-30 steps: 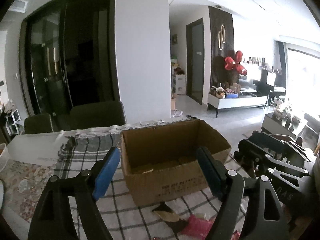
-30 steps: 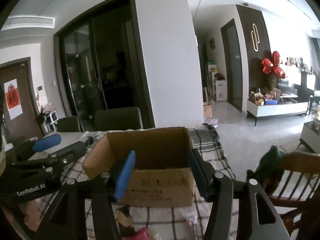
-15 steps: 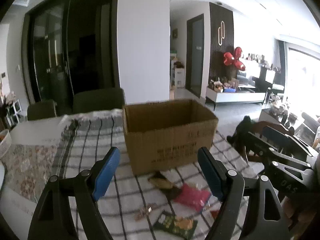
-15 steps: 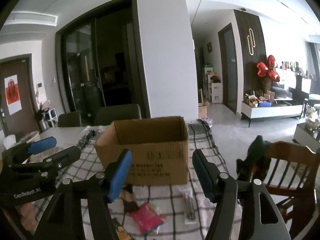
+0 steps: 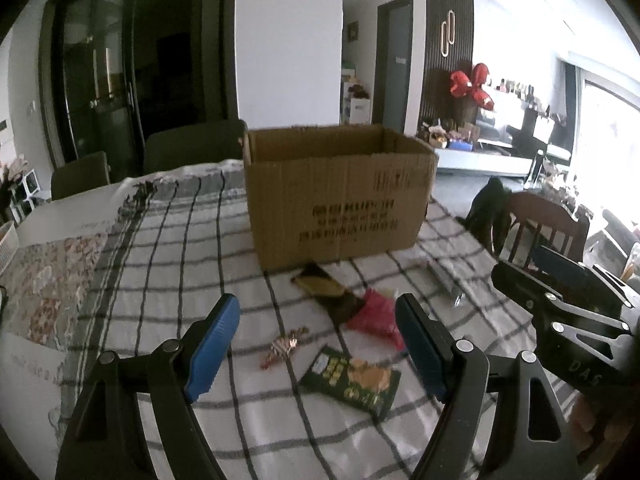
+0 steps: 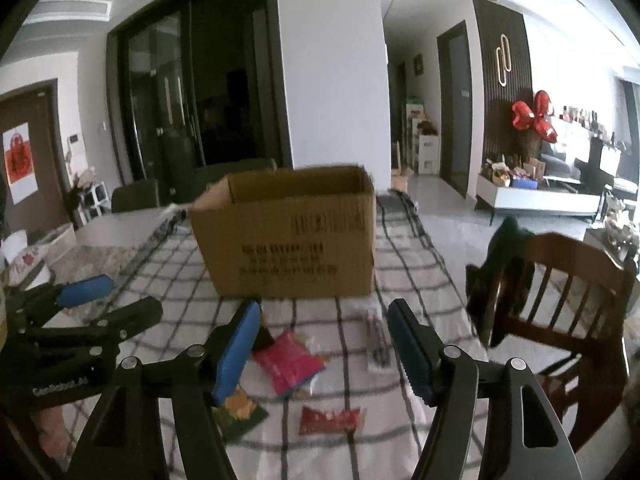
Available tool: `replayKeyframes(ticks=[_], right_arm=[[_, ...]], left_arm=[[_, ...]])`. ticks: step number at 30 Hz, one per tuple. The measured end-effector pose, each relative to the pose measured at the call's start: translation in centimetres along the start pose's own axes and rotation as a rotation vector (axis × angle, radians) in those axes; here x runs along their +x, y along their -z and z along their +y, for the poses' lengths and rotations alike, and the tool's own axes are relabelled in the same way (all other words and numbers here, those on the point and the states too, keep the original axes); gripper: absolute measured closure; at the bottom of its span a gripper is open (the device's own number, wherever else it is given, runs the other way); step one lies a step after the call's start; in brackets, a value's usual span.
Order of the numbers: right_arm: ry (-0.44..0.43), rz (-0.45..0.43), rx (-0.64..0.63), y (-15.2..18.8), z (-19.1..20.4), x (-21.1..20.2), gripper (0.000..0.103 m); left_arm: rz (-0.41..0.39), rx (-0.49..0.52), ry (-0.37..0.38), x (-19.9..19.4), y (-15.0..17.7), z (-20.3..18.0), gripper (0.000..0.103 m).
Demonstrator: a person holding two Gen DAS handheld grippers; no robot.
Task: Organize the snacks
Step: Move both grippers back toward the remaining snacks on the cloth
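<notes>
Left wrist view
Box (image 5: 340, 196): open-topped carton, upright on the checked cloth (image 5: 168, 264); inside hidden by the near wall, contents cannot be told.
Snacks: brown packet (image 5: 326, 292) just in front of the box; pink packet (image 5: 376, 316) touching its near end; wrapped candy (image 5: 284, 347) and green packet (image 5: 352, 382) nearer the camera; clear sachet (image 5: 444, 280) to the right.
Edges/room: bare cloth is seen left of the snacks; chair (image 5: 540, 224) stands close by the right table edge.
Left gripper (image 5: 318, 346): jaws spread wide, nothing held; candy and green packet are framed between the fingers, below the tips.
Right gripper (image 5: 560, 280): seen from the side at right, above the cloth.

Right wrist view
Box (image 6: 288, 236): same carton, interior not seen.
Snacks: pink packet (image 6: 290, 362) and red packet (image 6: 330, 420) are framed between the fingers; green packet (image 6: 240, 410) partly hidden behind the left finger; clear sachet (image 6: 376, 340) just inside the right finger.
Right gripper (image 6: 324, 328): jaws wide apart, empty.
Left gripper (image 6: 86, 294): at the left edge, over the cloth.
Edges/room: cloth's right edge runs close by the chair (image 6: 560, 300).
</notes>
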State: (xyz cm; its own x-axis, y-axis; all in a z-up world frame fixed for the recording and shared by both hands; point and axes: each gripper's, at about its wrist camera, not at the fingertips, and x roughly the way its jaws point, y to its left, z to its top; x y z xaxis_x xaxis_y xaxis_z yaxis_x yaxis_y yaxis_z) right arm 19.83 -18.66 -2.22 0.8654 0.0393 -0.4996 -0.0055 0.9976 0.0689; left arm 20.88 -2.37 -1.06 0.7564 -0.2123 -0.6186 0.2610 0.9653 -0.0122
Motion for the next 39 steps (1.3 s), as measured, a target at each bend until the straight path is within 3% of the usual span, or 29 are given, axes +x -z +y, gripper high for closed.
replayKeyframes(ticks=[8,15,31,39], right_arm=[[0.02,0.099,0.015,3.4,-0.3,1.3,0.036],[0.041,0.176,0.05,6.0,-0.2,2.9,0.036],[0.13,0.259,0.121,7.6,0.3,6.0,0.036],[0.146,0.288,0.123,7.9,0.6,7.0,0.036]], left_arm=[[0.046,0.008,-0.016,1.2,3.0,0.1,0.023],[0.037,0.007,-0.067,2.1,5.0,1.1,0.025],[0.118,-0.06,-0.067,6.9,5.4,3.6,0.054],[0.139,-0.085,-0.075,9.0,5.0,3.9,0.057]])
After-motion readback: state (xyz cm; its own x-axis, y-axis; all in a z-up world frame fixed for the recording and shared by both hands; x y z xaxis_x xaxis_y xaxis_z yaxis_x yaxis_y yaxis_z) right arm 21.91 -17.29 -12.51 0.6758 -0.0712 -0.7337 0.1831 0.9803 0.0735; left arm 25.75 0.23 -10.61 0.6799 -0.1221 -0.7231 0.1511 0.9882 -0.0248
